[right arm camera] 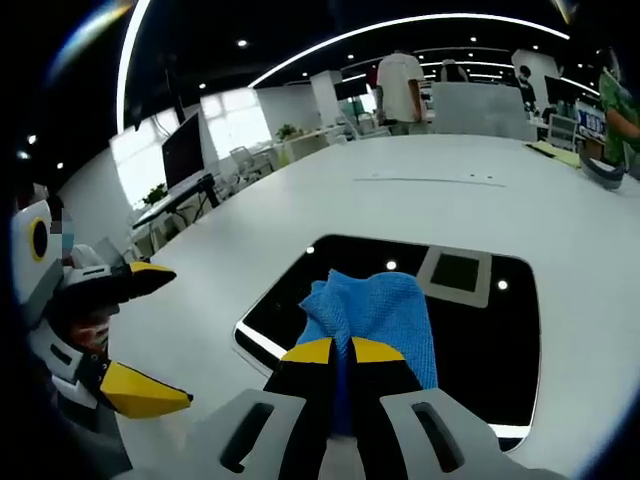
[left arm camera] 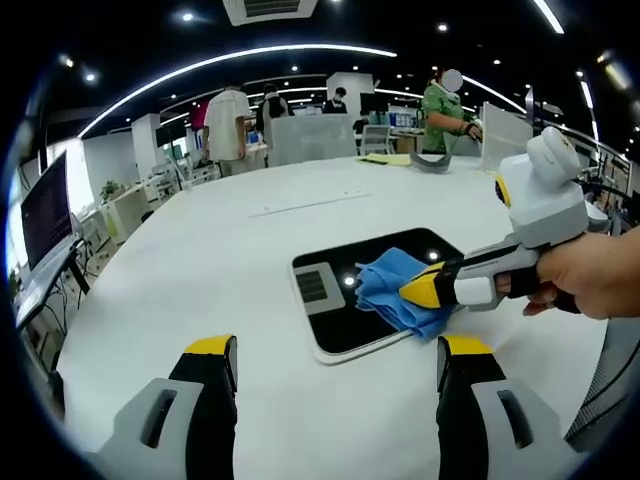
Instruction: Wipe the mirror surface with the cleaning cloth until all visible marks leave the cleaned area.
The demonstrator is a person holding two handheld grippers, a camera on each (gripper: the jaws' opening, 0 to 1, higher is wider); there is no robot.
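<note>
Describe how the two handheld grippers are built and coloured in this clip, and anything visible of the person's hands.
Both grippers have grey-white moulded jaws with slotted sides, black inner faces and yellow tips. The left gripper shows this pair from behind; the right gripper has a white-grey body with a black section behind its yellow tip. A bare hand grips it; no sleeve or glove is visible, and no cable can be clearly made out.

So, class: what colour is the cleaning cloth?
Blue cloth, clearest in the right gripper view.

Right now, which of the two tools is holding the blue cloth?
The right tool, shut on the cloth over the mirror. The left tool is open, holding nothing.
</note>
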